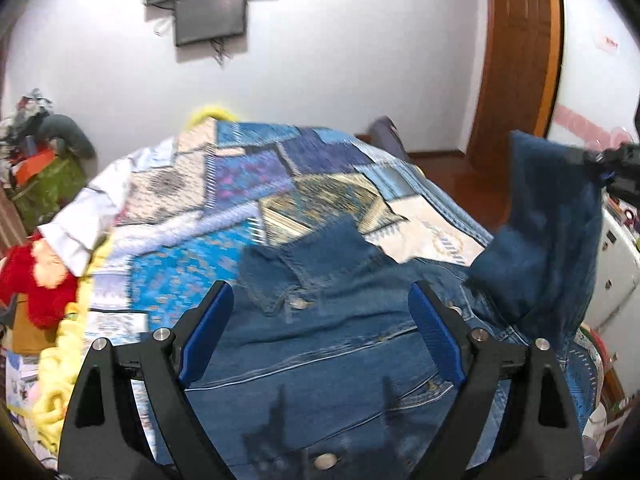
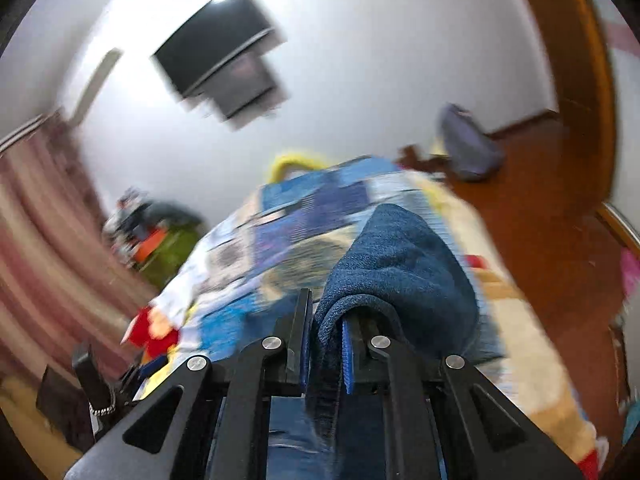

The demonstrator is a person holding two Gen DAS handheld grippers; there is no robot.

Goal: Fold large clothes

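A blue denim jacket lies spread on the bed, collar away from me, snap buttons showing. My left gripper hangs open above its chest, nothing between the blue pads. At the right of the left wrist view, one part of the jacket is lifted high, its dark blue fleecy inside showing, pinched by my right gripper at the frame edge. In the right wrist view my right gripper is shut on that dark blue fabric, which bulges over the right finger and hangs down between the jaws.
The bed carries a blue and beige patchwork quilt. A red plush toy and yellow fringe lie at its left edge. A cluttered green box stands left. A television hangs on the wall. A wooden door and white appliance stand right.
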